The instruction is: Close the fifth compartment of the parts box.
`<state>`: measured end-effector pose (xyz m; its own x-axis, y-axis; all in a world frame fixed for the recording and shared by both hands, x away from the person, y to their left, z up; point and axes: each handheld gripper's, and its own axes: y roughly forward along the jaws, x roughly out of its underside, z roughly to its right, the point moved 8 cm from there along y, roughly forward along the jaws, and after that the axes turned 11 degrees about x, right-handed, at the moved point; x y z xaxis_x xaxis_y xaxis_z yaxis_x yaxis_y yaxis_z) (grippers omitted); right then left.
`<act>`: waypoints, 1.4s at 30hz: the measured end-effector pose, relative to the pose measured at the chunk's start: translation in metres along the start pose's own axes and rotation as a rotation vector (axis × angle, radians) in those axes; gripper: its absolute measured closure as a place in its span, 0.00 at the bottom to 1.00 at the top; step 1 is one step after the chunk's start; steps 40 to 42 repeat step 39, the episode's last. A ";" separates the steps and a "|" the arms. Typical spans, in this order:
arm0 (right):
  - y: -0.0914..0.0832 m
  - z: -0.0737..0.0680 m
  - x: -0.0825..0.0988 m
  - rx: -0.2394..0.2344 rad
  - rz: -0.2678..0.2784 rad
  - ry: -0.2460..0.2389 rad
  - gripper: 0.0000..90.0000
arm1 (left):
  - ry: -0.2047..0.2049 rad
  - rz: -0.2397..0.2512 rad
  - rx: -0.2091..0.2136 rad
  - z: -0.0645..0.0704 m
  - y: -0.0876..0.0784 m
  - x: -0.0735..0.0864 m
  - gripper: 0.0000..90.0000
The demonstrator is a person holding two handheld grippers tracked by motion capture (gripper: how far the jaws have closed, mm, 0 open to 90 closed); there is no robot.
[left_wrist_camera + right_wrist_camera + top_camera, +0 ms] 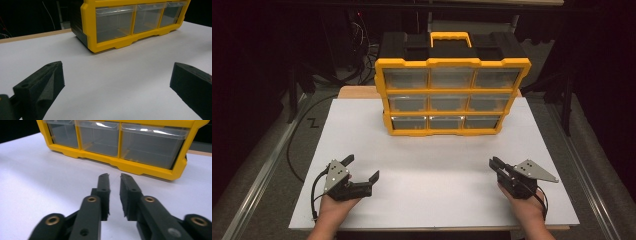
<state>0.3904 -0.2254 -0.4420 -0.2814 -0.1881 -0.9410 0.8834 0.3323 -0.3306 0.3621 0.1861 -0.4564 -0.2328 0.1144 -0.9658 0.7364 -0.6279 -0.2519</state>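
high view: yellow drawer organizer (452, 95) upright at the white table's (422, 160) far side; left gripper (363, 169) spread wide, holding nothing; right gripper (495, 162) nearly closed, empty.

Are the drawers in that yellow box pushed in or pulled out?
Pushed in: all nine drawers sit flush with the yellow frame.

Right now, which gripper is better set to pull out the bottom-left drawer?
Probably the left gripper: its jaws stand wide open and the bottom-left drawer is on its side. The right gripper is nearly closed.
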 end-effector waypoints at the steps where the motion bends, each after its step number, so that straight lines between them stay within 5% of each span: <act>1: 0.000 0.000 -0.001 -0.004 0.003 0.005 0.83 | -0.001 -0.001 -0.001 0.000 0.000 0.000 0.00; 10: 0.004 -0.001 0.001 -0.053 -0.002 0.028 0.57 | 0.002 -0.009 0.005 0.000 0.001 0.001 0.00; 17: 0.011 0.003 0.010 -0.044 -0.058 0.047 0.23 | 0.002 -0.011 0.007 0.000 0.002 0.002 0.00; 23: 0.007 0.002 0.008 -0.042 -0.053 0.043 0.02 | -0.002 -0.007 0.006 0.000 0.000 0.001 0.00; 30: -0.004 -0.003 0.002 -0.054 0.020 0.012 0.01 | -0.001 -0.009 0.008 -0.001 0.001 0.001 0.00; 42: 0.000 -0.010 0.003 -0.058 0.011 -0.014 0.01 | -0.004 -0.009 0.004 -0.001 0.001 0.001 0.00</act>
